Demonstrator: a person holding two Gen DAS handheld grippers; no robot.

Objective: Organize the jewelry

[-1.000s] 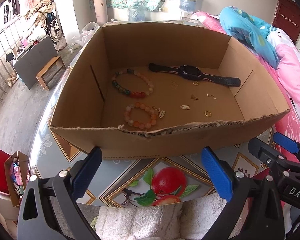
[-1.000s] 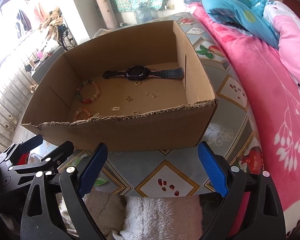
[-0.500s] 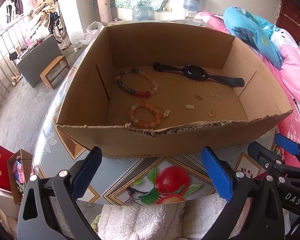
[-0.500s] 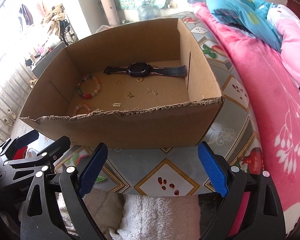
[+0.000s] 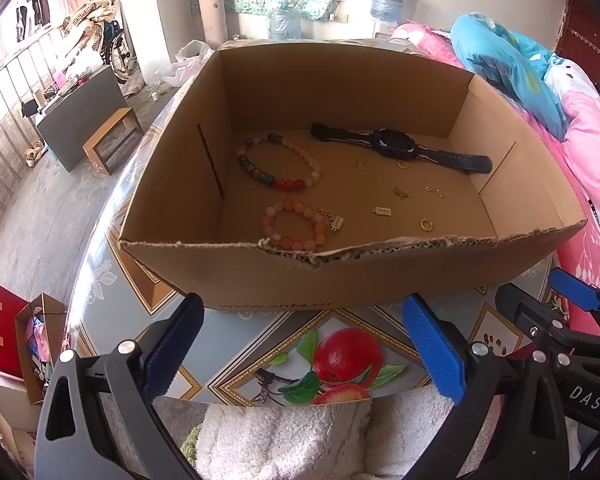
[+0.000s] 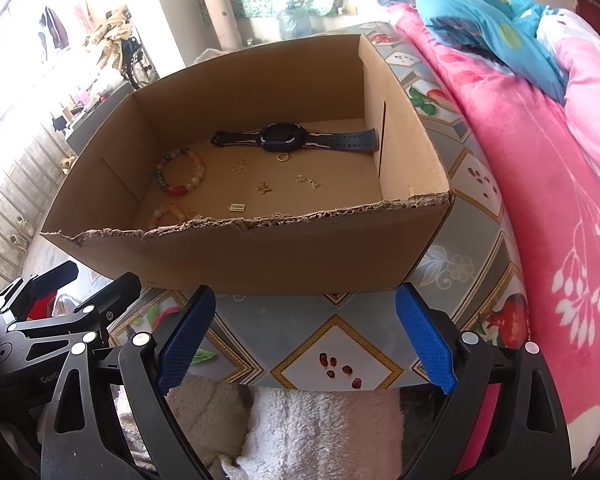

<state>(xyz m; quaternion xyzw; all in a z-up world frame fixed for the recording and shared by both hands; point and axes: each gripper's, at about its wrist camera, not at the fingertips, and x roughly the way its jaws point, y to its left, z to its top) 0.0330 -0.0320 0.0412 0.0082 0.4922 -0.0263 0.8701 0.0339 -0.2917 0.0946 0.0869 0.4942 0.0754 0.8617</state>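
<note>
Through the left wrist camera, our left hand-held gripper [image 5: 300, 344] stands wide open and holds nothing, hanging over the bench [image 5: 112, 280] just short of the cardboard box [image 5: 380, 276]. Over the last second we have risen a little, so more of the box floor shows past the torn near wall. Nothing inside has shifted: the big bead bracelet [image 5: 278, 162] lies at the left, the small bead bracelet [image 5: 296, 226] nearer us, the watch [image 5: 396, 146] along the back, and the gold ring [image 5: 426, 224] among small gold bits.

Through the right wrist camera, our right hand-held gripper [image 6: 304, 336] is likewise spread wide and empty, also lifted slightly. The watch [image 6: 284, 136] and both bracelets sit as they did.

We judge this only a change of viewpoint; the jewelry lies spread apart in the box, which fits either a finished sorting or one under way.
</note>
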